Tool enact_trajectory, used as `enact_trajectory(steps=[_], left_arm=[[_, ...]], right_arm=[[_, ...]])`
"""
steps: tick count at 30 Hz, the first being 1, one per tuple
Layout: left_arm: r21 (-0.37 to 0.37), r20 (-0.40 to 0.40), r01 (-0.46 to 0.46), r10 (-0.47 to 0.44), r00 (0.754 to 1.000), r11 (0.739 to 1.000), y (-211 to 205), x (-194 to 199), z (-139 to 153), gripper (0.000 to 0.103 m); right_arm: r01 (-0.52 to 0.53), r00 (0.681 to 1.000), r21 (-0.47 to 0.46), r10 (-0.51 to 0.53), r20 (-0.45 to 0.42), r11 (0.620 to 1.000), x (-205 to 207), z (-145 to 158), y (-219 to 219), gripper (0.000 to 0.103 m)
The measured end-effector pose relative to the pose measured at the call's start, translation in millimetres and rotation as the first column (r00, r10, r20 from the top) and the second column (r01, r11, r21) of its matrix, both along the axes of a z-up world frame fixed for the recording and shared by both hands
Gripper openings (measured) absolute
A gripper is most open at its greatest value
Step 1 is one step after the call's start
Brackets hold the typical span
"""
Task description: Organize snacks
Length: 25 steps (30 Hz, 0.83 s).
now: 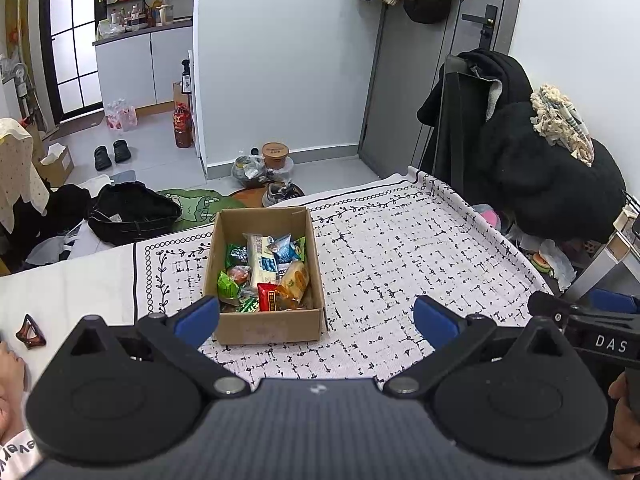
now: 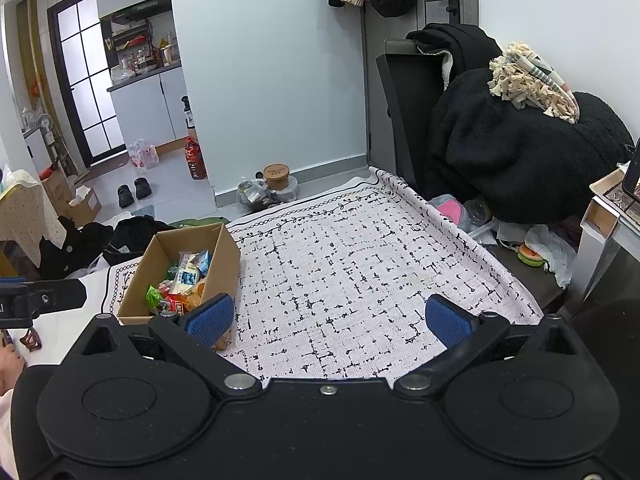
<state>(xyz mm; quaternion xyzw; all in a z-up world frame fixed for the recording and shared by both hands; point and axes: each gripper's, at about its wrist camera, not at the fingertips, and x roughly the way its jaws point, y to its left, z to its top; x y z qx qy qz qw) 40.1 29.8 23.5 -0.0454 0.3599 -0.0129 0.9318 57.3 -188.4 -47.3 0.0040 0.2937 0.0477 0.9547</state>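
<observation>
A brown cardboard box [image 1: 264, 326] stands on the patterned white cloth [image 1: 400, 264] and holds several wrapped snacks [image 1: 266, 272] in green, red, blue and orange. My left gripper [image 1: 316, 320] is open and empty, just in front of the box's near wall. My right gripper [image 2: 328, 318] is open and empty over bare cloth [image 2: 340, 280], to the right of the box [image 2: 224, 256]. The snacks [image 2: 180, 284] show inside it in the right wrist view. The right gripper's body shows at the left wrist view's right edge [image 1: 600, 336].
A brown hair claw [image 1: 30, 332] lies on the white surface at the left. A chair piled with black clothes [image 1: 540, 168] stands at the cloth's far right. Bags, shoes and a tub [image 1: 276, 156] lie on the floor beyond the far edge.
</observation>
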Motion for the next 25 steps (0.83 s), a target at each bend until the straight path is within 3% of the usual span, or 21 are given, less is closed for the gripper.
enact_trajectory(steps=[25], left_arm=[[0.005, 0.005, 0.004, -0.004, 1.000, 1.000, 1.9, -4.4, 2.2, 0.103]], right_arm=[[0.001, 1.000, -0.002, -0.001, 0.001, 1.000, 0.5, 1.4, 0.5, 0.103]])
